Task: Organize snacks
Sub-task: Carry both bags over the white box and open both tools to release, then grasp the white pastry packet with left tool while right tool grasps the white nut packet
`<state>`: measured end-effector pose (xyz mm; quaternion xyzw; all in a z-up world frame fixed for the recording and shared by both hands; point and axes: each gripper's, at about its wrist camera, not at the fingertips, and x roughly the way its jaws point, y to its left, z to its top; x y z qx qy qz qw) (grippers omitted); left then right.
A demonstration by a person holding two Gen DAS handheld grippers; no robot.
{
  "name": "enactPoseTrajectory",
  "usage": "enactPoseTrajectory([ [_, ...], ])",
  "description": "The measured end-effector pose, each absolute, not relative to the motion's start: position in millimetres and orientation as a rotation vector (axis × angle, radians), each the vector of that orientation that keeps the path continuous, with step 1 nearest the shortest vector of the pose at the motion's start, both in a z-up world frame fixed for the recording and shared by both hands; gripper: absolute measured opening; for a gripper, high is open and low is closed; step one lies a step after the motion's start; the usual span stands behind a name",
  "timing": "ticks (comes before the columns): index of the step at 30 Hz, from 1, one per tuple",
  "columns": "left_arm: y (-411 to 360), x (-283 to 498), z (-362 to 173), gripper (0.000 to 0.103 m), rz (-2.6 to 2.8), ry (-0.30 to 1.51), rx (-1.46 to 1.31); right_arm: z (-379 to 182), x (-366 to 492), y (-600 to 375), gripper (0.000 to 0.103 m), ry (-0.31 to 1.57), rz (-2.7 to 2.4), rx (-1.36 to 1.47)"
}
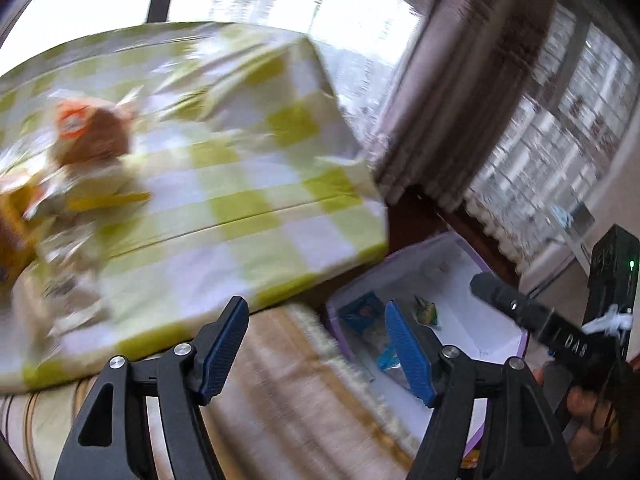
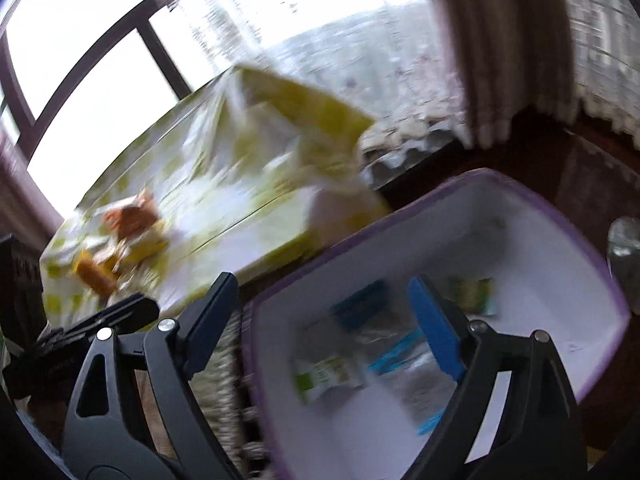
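Note:
Both views are motion-blurred. A white bin with a purple rim (image 1: 496,280) (image 2: 560,220) stands on the floor beside the table and holds several snack packets (image 1: 362,312) (image 2: 360,300). More snack packets, orange and brown, lie in a pile (image 1: 80,140) (image 2: 128,220) on the green-and-white checked tablecloth (image 1: 248,160) (image 2: 256,220). My left gripper (image 1: 316,352) is open and empty, held off the table's near edge, left of the bin. My right gripper (image 2: 328,320) is open and empty over the bin's near left rim. The right gripper's body (image 1: 552,324) shows in the left wrist view.
A patterned beige rug (image 1: 300,400) covers the floor between table and bin. Curtains (image 1: 460,80) and windows stand behind the table. A clear jar (image 2: 624,252) stands to the right of the bin. The left gripper's body (image 2: 80,320) shows at the left.

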<state>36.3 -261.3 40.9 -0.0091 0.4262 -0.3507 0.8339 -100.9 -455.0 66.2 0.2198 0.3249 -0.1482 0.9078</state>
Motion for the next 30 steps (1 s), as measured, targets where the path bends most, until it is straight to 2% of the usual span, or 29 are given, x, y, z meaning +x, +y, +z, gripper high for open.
enactPoseTrajectory([
  [16, -91.9, 61.0, 27.7, 0.071, -0.433, 0.918, -0.254, 58.0, -17.7, -324.8, 0.088, 0.812, -0.031, 0.304],
  [21, -70.0, 74.4, 19.9, 0.069, -0.386, 0.948, -0.302, 51.7, 8.9, -297.9, 0.088, 0.846, 0.001, 0.262],
  [30, -80.8, 114.3, 5.8, 0.064, -0.371, 1.003, -0.297, 38.6, 38.6, -281.9, 0.088, 0.879, -0.002, 0.254],
])
